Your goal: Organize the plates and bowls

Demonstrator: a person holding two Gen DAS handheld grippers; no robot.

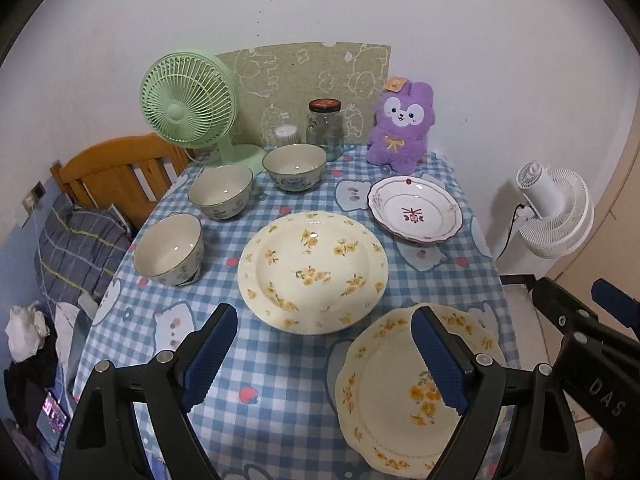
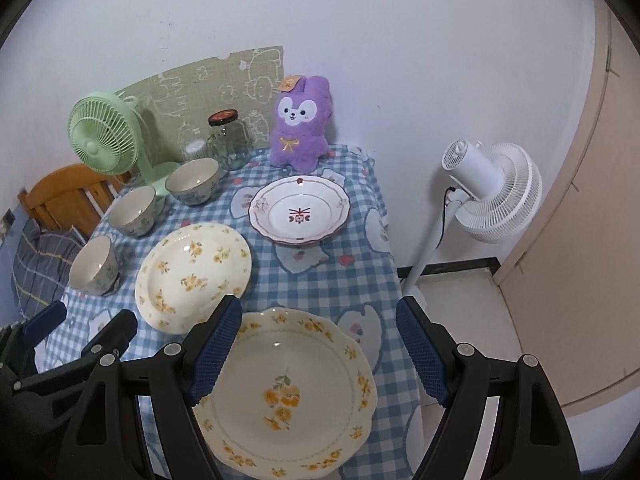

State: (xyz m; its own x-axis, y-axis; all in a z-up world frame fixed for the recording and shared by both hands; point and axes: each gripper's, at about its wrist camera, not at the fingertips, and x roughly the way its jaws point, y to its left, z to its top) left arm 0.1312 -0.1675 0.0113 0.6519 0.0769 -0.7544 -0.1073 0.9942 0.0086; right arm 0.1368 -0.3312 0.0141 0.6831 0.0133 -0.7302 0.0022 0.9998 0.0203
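Observation:
Three cream bowls stand in a row on the left of the checked table (image 1: 280,380): near (image 1: 168,250), middle (image 1: 220,190), far (image 1: 294,166). A yellow-flowered plate (image 1: 312,268) lies at the centre. A second one (image 1: 380,396) lies at the near right, and a white plate with a red motif (image 1: 416,208) at the far right. My left gripper (image 1: 323,316) hangs open above the near cloth, holding nothing. My right gripper (image 2: 318,307) is open and empty above the near flowered plate (image 2: 284,392). The centre plate (image 2: 192,276) and the white plate (image 2: 300,210) lie beyond it.
Along the back wall stand a green desk fan (image 1: 188,104), a small swab tub (image 1: 286,134), a glass jar (image 1: 325,128) and a purple plush toy (image 1: 402,128). A white pedestal fan (image 1: 556,208) stands right of the table. A wooden bed frame (image 1: 116,172) is on the left.

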